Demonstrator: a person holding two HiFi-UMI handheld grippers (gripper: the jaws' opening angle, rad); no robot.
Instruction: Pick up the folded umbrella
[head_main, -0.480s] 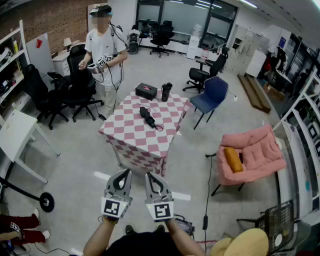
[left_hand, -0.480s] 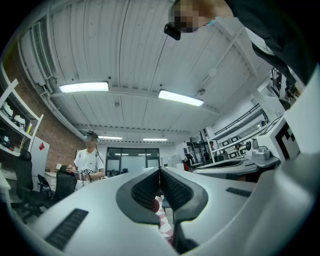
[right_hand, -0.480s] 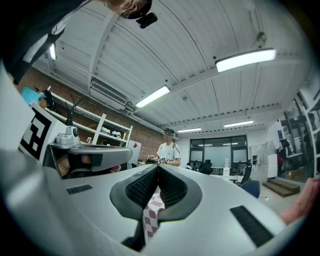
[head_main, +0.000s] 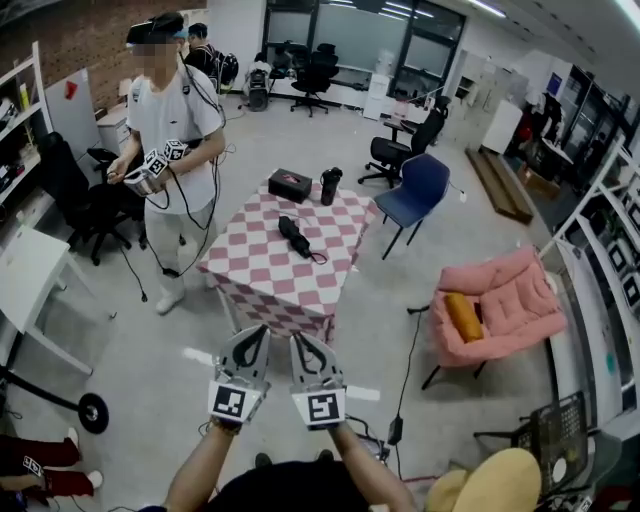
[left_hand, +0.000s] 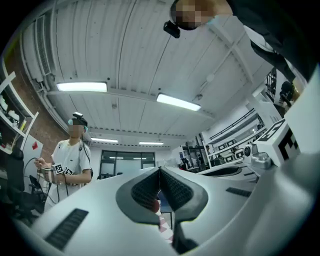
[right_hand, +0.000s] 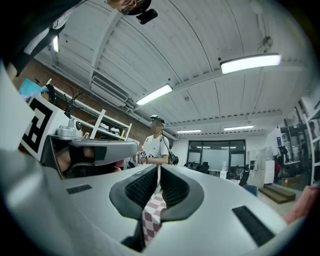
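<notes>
Folded black umbrella (head_main: 295, 236) lies at the centre of the red-and-white chequered cloth table (head_main: 262, 282), well apart from both grippers. Grey left gripper (head_main: 254, 333) and grey right gripper (head_main: 299, 341): jaws together, empty, side by side at the near edge.

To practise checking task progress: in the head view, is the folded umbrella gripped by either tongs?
No, the folded umbrella lies on the checked table, apart from the left tongs and right tongs.

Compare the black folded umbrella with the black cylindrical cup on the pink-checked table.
The black folded umbrella lies flat near the centre; the black cylindrical cup stands upright at the far edge. The umbrella is long and slim, the cup short and stout. Both are black, on the pink-checked table.
</notes>
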